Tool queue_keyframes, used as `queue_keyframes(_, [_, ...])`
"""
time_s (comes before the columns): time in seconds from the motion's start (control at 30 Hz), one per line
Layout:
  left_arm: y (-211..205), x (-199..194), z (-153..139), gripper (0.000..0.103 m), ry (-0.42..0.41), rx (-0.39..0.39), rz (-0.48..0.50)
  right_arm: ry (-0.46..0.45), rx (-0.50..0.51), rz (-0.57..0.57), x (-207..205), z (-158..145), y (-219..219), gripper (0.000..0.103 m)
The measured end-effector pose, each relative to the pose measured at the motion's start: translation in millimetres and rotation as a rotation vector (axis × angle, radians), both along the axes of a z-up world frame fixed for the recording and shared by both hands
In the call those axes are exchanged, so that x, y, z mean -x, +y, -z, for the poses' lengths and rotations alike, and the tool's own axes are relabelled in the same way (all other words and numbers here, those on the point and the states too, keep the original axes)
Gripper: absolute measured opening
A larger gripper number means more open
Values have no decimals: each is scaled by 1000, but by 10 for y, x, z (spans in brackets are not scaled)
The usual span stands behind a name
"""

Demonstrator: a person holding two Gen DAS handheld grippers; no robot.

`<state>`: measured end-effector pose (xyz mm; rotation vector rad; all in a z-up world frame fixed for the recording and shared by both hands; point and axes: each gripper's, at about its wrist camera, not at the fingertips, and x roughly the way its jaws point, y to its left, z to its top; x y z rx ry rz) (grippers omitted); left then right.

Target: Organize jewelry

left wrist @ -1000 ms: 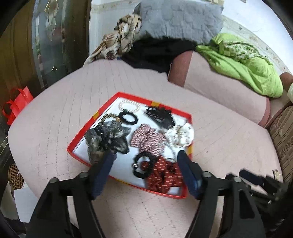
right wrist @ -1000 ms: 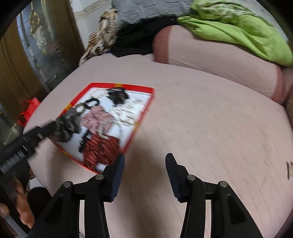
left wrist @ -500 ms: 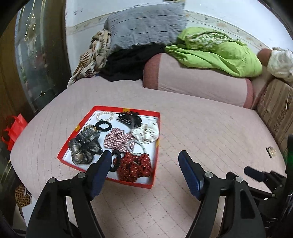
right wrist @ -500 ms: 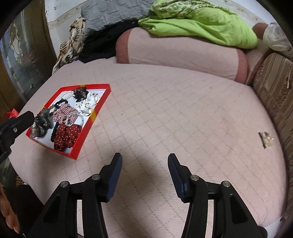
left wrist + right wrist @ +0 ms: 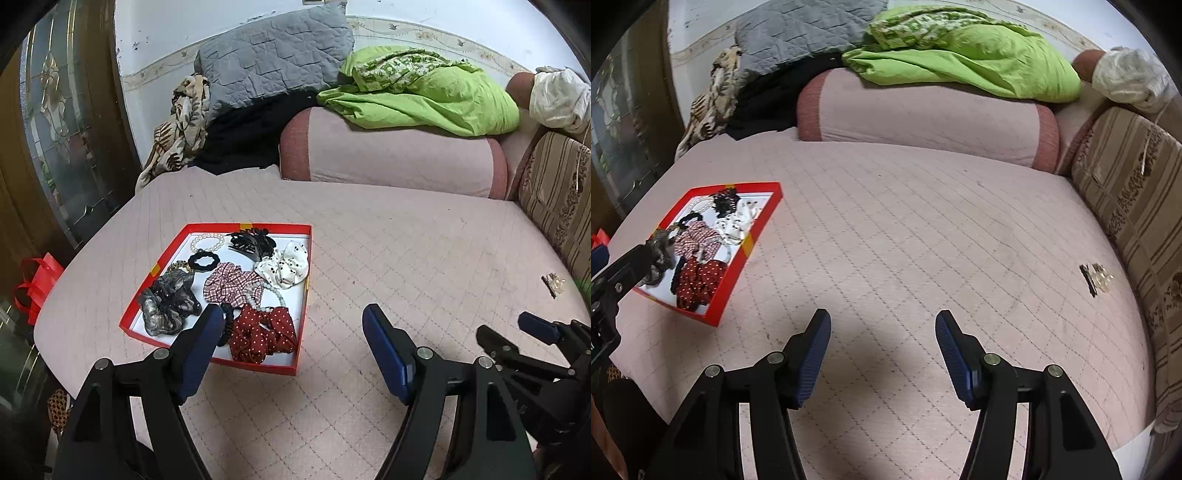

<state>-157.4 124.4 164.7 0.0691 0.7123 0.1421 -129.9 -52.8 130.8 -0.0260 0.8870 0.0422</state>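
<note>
A red tray lies on the pink quilted bed and also shows in the right wrist view. It holds several hair pieces: a red dotted scrunchie, a checked scrunchie, a white dotted one, a grey one, a black claw clip and a pearl bracelet. A small gold and black hair clip lies alone at the bed's right side, also in the right wrist view. My left gripper is open and empty above the tray's near right corner. My right gripper is open and empty over bare quilt.
A pink bolster with a green blanket lies at the back. A grey pillow and dark clothes lie at the back left. A striped cushion lines the right side. A red bag sits beyond the bed's left edge.
Both grippers have pulled back and up from the tray and turned right, so more of the bed and the lone clip show. Both stayed open.
</note>
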Motion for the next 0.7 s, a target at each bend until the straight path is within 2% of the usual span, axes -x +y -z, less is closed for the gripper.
queue_keyframes(0.17, [25,-16,30,79,3,-30,-41,6,8,16,3,17,-20,64])
queue_keyframes(0.27, [67,4,23,83,-11,-36,-61,7,8,8,12,18,1,65])
queue_keyframes(0.7, [164,-13,97,84,24,29,-43,5,28,-12,52,30,111,67])
